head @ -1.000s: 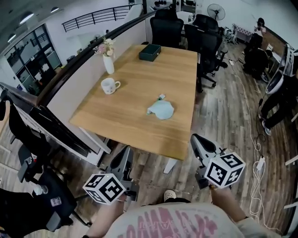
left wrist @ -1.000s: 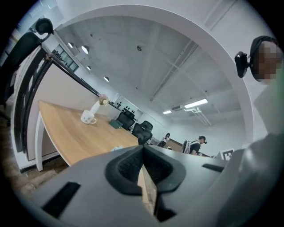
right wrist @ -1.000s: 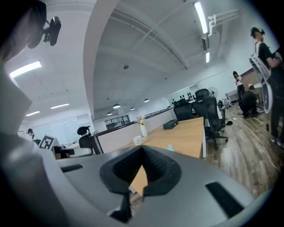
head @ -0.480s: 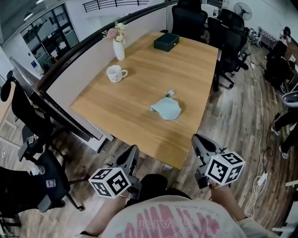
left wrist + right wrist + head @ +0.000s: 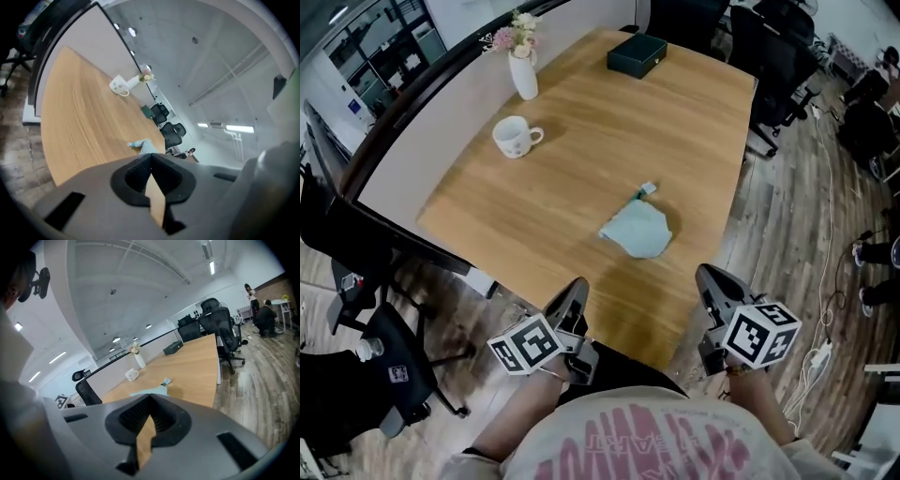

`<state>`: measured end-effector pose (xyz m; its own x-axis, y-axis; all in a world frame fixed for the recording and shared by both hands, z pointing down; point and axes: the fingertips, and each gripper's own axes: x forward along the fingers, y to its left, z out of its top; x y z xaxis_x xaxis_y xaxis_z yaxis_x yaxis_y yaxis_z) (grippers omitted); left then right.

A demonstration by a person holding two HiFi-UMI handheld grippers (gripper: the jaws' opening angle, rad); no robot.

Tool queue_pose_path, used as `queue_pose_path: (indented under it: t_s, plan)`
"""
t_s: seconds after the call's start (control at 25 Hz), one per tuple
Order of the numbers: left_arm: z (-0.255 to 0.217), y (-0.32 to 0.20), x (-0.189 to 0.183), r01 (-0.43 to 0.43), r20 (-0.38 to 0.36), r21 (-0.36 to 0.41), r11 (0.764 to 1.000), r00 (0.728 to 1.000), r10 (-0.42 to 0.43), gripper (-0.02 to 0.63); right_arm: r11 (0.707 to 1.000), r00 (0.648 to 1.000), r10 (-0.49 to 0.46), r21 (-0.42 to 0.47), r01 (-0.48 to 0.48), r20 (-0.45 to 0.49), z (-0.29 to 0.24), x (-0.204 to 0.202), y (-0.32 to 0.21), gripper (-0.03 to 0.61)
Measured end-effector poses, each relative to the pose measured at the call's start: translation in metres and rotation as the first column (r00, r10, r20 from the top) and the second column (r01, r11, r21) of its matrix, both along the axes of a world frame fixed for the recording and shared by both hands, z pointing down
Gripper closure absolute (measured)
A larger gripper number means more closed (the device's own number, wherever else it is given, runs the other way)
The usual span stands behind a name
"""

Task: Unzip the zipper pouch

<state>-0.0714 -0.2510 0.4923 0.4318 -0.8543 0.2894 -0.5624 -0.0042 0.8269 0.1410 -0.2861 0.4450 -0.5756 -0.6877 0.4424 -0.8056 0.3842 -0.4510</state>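
Observation:
A light blue zipper pouch [image 5: 638,229] lies flat on the wooden table [image 5: 581,141], near its front right part; it also shows small in the left gripper view as the pouch [image 5: 142,145] and in the right gripper view as the pouch [image 5: 154,391]. My left gripper [image 5: 577,292] is held at the table's near edge, shut and empty, well short of the pouch. My right gripper [image 5: 710,281] hovers off the table's front right corner, shut with nothing in it. Both sets of jaws meet tip to tip.
A white mug [image 5: 510,137], a white vase with flowers [image 5: 522,69] and a dark green box [image 5: 637,52] stand on the far half of the table. Black office chairs [image 5: 778,56] line the right side. A grey partition [image 5: 412,141] runs along the left edge.
The view has moved closer to the table and looks more steeply down on it. Both grippers have come forward to the near edge, still shut.

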Motion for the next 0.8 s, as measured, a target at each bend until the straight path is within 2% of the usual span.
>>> queue_pose_path:
  t_s: [0.08,0.16,0.2,0.24,0.28,0.32,0.48,0.56,0.68,0.8]
  plan:
    - [0.009,-0.024,0.005,-0.015,-0.096,-0.049,0.999,0.995,0.011,0.611,1.000,1.000,0.025,0.003,-0.024,-0.014,-0.003,0.002,-0.025,0.581]
    - [0.019,-0.044,0.011,-0.045,-0.228,-0.099,0.994,0.973,0.022,0.560,0.999,0.999,0.050,0.008,-0.049,-0.018,-0.009,0.002,-0.048,0.581]
    - [0.024,-0.053,0.016,-0.057,-0.332,-0.127,0.990,0.943,0.011,0.538,0.998,0.998,0.056,0.010,-0.056,-0.021,-0.011,0.001,-0.057,0.581]
    - [0.028,-0.061,0.020,-0.066,-0.442,-0.158,0.985,0.897,-0.011,0.511,0.998,0.998,0.060,0.010,-0.060,-0.029,-0.013,0.000,-0.064,0.581]
    - [0.033,-0.069,0.023,-0.076,-0.531,-0.189,0.979,0.847,-0.037,0.478,0.998,0.997,0.064,0.009,-0.064,-0.042,-0.013,0.000,-0.071,0.581]
    - [0.039,-0.076,0.025,-0.087,-0.586,-0.219,0.972,0.808,-0.060,0.454,0.997,0.996,0.071,0.005,-0.071,-0.057,-0.011,0.001,-0.076,0.581]
    - [0.053,-0.106,0.027,-0.125,-0.672,-0.294,0.947,0.732,-0.112,0.399,0.993,0.990,0.110,-0.036,-0.113,-0.087,0.000,0.006,-0.096,0.581]
    - [0.058,-0.119,0.028,-0.141,-0.700,-0.323,0.936,0.701,-0.137,0.394,0.990,0.988,0.125,-0.051,-0.130,-0.092,0.004,0.006,-0.104,0.581]
    - [0.066,-0.135,0.032,-0.172,-0.726,-0.356,0.918,0.669,-0.156,0.393,0.988,0.984,0.138,-0.059,-0.145,-0.110,0.006,0.007,-0.115,0.581]
    - [0.072,-0.148,0.036,-0.196,-0.734,-0.365,0.910,0.662,-0.152,0.394,0.985,0.981,0.148,-0.066,-0.157,-0.122,0.010,0.008,-0.123,0.581]
